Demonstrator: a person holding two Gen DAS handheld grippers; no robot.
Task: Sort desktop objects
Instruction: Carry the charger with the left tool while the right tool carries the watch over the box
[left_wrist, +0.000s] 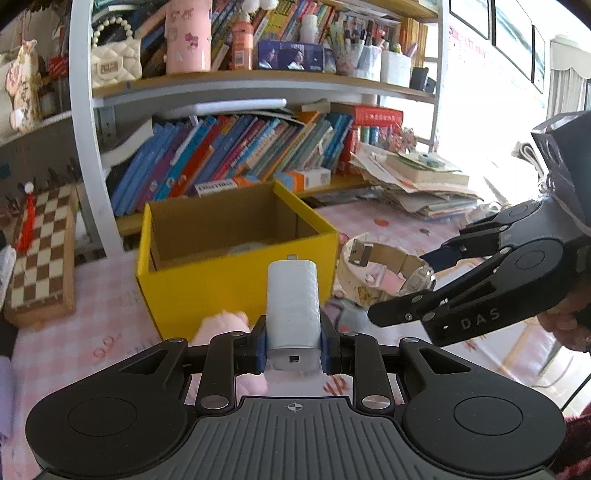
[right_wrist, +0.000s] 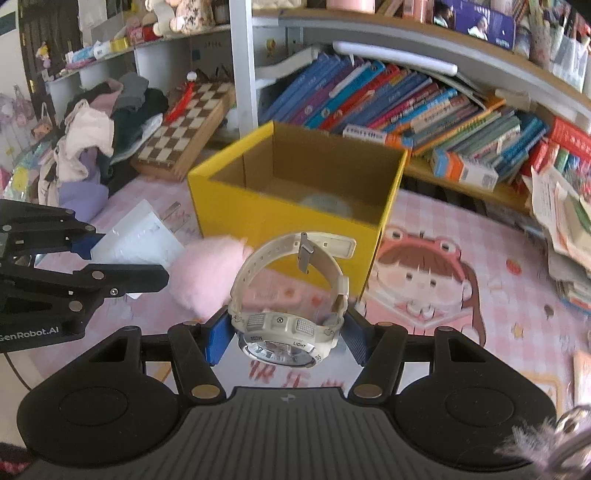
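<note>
White ribbed plastic charger (left_wrist: 293, 302) is clamped in the left claw (left_wrist: 293, 345), and a cream resin wristwatch (right_wrist: 286, 321) in the right claw (right_wrist: 284, 336), both held near the yellow cardboard box (right_wrist: 288, 218), apparently for dropping in.

The yellow box (right_wrist: 295, 206) stands open-topped near the back edge of the desk (right_wrist: 517, 280), its mouth unobstructed from above. A pink plush (right_wrist: 207, 273) lies against its near wall. To its left the chessboard (right_wrist: 184, 125) and heaped clothes (right_wrist: 96, 136) crowd that end. Toward the right edge slumps a paper stack (right_wrist: 565, 229). Between stack and box the pink mat lies bare.
</note>
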